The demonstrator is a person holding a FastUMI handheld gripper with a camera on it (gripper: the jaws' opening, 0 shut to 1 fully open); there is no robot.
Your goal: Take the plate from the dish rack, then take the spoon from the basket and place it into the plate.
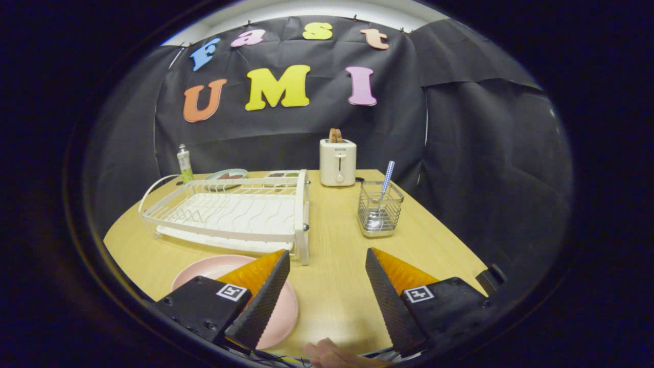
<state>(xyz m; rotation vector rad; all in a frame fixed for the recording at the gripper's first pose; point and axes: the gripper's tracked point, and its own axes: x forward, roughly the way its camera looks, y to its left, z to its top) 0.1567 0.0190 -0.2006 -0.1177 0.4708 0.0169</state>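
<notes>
Gripper is spread wide, nothing between the fingers, only bare wooden table in the gap. A bit of a hand shows just below the fingers at 6 o'clock.

Pink plate lies flat on the table at 7 o'clock from the gap, partly hidden under the left finger. It's out of the rack, just in front of the rack's near edge; can't tell if rim and rack touch.

White dish rack sits beyond the left finger, 11 o'clock, nothing standing in its slots.

Wire basket is beyond the right finger at 1 o'clock, apart from the rack. Spoon stands in it, bowl down, leaning, checked blue-and-white handle sticking out the top toward 1 o'clock. Spoon not yet on the plate.

Further back at 12 o'clock: cream toaster with a slice of toast poking out of the slot. Behind the rack: a greenish dish and a small tray, contents too small to tell. Small bottle at the rack's far-left corner, 10 o'clock.
</notes>
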